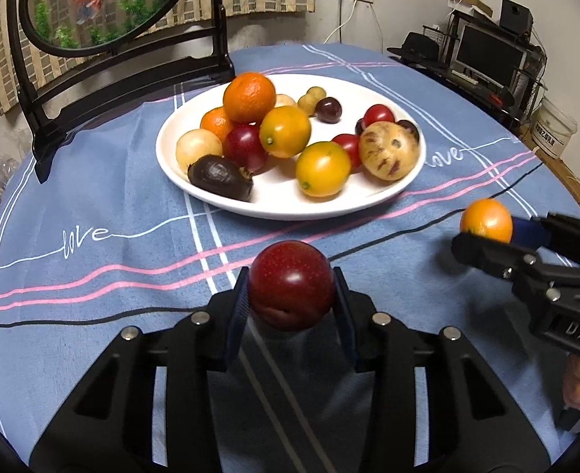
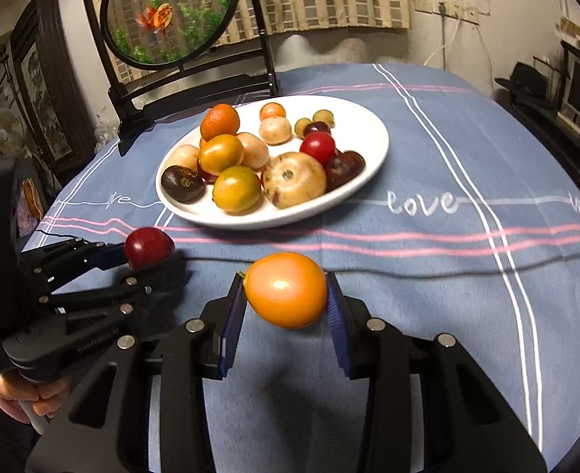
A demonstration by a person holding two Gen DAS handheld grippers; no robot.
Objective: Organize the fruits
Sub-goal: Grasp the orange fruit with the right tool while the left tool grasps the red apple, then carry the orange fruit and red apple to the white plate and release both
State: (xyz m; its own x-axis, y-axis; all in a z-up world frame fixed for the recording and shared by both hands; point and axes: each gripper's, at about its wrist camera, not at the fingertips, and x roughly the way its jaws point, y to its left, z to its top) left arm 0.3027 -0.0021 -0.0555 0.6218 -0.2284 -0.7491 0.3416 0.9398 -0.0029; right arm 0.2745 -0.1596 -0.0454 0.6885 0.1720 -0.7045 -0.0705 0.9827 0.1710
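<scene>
My left gripper [image 1: 291,295] is shut on a dark red plum [image 1: 291,283] and holds it above the blue cloth, in front of the white plate [image 1: 290,209]. It also shows in the right wrist view [image 2: 151,254] with the plum [image 2: 148,246]. My right gripper [image 2: 286,299] is shut on an orange fruit [image 2: 286,289] above the cloth, to the right of the left one. It also shows in the left wrist view [image 1: 483,232] with the orange fruit [image 1: 486,220]. The plate [image 2: 364,165] holds several mixed fruits.
A black stand with a round goldfish picture [image 1: 92,4] rises behind the plate at the back left. The table's right edge [image 1: 558,173] borders shelves with a monitor [image 1: 487,55] and a white bucket [image 1: 554,126]. Blue striped cloth [image 2: 428,268] covers the round table.
</scene>
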